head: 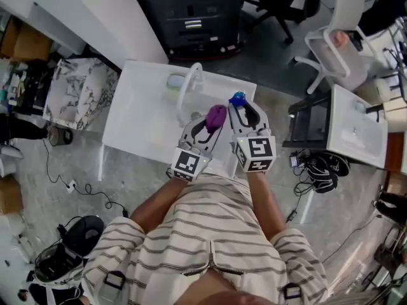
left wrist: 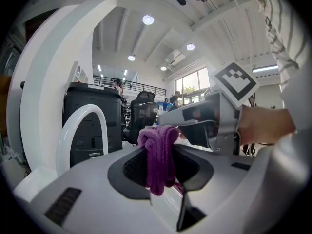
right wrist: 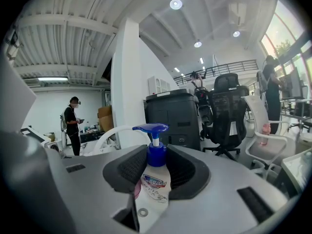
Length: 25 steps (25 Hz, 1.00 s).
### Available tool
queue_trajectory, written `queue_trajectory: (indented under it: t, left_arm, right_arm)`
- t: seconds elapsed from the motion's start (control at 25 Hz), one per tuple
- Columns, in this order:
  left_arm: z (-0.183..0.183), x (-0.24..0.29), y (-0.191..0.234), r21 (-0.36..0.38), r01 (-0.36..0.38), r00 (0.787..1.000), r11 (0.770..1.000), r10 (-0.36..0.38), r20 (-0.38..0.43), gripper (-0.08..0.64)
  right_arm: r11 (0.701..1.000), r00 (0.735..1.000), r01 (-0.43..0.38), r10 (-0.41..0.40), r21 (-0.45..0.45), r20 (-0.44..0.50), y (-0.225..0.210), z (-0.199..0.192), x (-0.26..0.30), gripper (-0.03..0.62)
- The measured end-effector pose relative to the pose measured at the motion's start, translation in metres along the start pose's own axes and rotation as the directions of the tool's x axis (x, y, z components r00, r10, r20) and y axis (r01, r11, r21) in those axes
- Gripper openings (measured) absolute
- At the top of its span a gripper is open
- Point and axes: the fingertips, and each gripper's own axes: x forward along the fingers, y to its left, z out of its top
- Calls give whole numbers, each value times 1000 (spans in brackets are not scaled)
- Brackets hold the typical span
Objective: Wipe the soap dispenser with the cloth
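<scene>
We're in an open-plan office. Look: swivel chairs [head: 331, 49], a big black copier [head: 197, 14], white bench [head: 133, 116], cables [head: 71, 185] on the floor [head: 152, 183].

Your purple knitted cloth [left wrist: 158, 155] hangs bunched and doubled over, pinched in your left hand-held gripper [head: 210, 121]. The white soap dispenser [right wrist: 155, 184], blue pump on top, stands upright, clamped in your right hand-held gripper [head: 245, 108].

The cloth [left wrist: 158, 155] in my left gripper [left wrist: 161, 167] is a purple, coarse-looped knit, matt and rough. The soap dispenser [right wrist: 156, 156] in my right gripper [right wrist: 157, 175] is smooth plastic: a glossy blue pump and a white body with a printed label. My jaw shells are matt grey plastic. Their pads [right wrist: 130, 169] are dark and ribbed. The table [head: 137, 116] is smooth, glossy white.
</scene>
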Motion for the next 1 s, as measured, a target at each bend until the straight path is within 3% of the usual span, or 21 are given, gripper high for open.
queue_trajectory:
  t: [0.4,1.0]
  left_arm:
    - [8,6,-16,39,68,997,997,-69,39,118]
    - [13,17,-43,96,148,988,984,-151,30,117]
  right_arm:
    - [1000,1000,23,-23,-12,2,-3,8,-11,132]
    - [999,1000,8,-8,-45,10,8,17,-15,133]
